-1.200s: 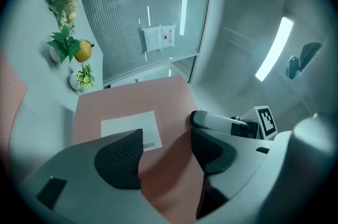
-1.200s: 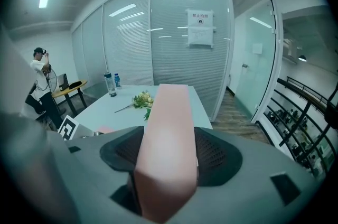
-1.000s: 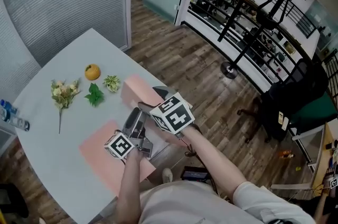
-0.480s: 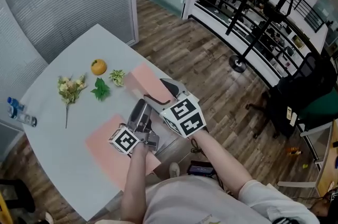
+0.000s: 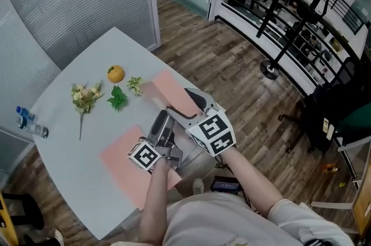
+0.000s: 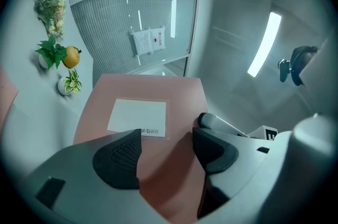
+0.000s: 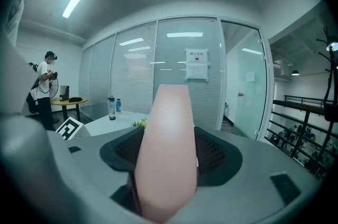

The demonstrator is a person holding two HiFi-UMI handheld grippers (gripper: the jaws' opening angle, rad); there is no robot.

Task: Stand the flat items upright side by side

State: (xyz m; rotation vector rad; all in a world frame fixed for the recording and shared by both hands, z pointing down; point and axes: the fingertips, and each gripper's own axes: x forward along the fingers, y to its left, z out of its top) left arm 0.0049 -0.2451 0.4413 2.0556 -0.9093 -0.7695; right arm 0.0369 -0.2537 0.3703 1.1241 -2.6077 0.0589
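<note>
Your right gripper (image 7: 166, 157) is clamped on the edge of a pink folder (image 7: 165, 128). Both pads bear on it, and it rises edge-on between them. In the head view this folder is lifted at a tilt near the right corner of the worktop (image 5: 81, 59).

Your left gripper (image 6: 163, 151) has its jaws apart. The labelled face of the same folder fills the gap beyond them, and neither pad presses it.

A second pink folder (image 5: 119, 158) lies flat along the near-right edge, under your left gripper, and reaches that edge.

Toward the middle, an orange (image 5: 116, 73), a small potted plant (image 5: 135, 84), a leaf sprig (image 5: 117, 99) and a flower bunch (image 5: 84, 97) sit close together. The potted plant is just beside the lifted folder. Two bottles (image 5: 29, 123) lie at the left corner. Bare surface runs between the flat folder and the flower bunch.
</note>
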